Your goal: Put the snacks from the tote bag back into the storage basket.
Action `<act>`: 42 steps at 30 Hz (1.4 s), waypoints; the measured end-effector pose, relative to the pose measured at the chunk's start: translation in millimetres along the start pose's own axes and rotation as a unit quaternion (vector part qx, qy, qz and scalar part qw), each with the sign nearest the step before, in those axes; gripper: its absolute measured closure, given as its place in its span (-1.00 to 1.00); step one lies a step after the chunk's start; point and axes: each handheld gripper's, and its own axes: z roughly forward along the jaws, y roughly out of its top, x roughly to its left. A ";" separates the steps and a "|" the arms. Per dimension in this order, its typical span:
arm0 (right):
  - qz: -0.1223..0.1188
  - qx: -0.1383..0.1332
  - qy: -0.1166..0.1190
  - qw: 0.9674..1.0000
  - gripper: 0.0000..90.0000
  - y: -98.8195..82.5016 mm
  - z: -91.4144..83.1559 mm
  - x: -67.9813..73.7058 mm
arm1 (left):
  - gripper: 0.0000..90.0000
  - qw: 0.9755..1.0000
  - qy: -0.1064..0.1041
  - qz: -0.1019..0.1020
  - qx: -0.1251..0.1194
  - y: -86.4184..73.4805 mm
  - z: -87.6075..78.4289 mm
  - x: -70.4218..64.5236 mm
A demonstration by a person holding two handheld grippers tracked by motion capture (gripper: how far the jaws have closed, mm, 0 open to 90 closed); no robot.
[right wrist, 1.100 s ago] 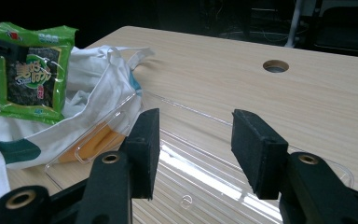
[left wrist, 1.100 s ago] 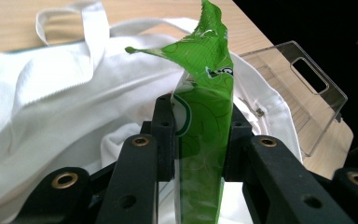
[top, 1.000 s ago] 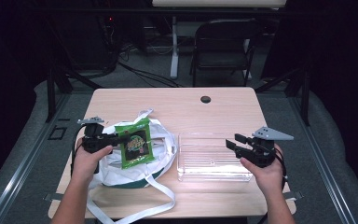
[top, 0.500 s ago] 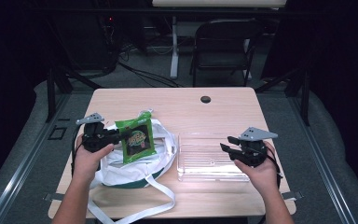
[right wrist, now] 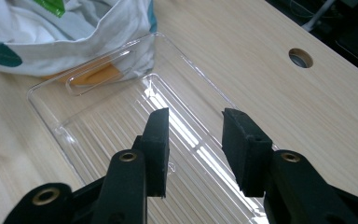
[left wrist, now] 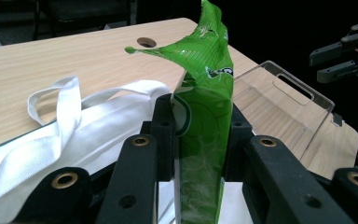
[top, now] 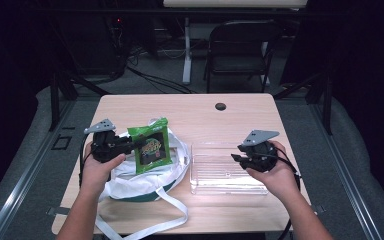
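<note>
— Looking at the moment before, what is different now?

— My left gripper (top: 132,145) has lifted the green snack packet (top: 152,150) a little higher above the white cloth bag (top: 130,182). My right gripper (top: 237,157) has moved inward, over the clear plastic tray (top: 220,185).

— And your jaws?

— The left ones are clamped on the packet's lower edge; it stands upright between my pads (left wrist: 164,122). The right ones have just been closing, about half apart, with nothing between them. Whether they touch the tray, I cannot tell well.
</note>
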 end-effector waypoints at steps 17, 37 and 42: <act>-0.097 0.075 0.064 0.990 0.41 43.1 1.0 -4.3 | 0.61 0.999 -0.027 0.016 -0.006 3.4 3.4 -11.2; -0.169 0.076 0.093 0.978 0.25 109.8 4.8 0.5 | 0.61 0.998 -0.054 0.034 0.012 3.7 13.2 -22.0; -0.181 0.071 0.103 0.976 0.17 123.4 1.6 6.1 | 0.61 0.998 -0.056 0.039 0.015 4.3 14.0 -24.6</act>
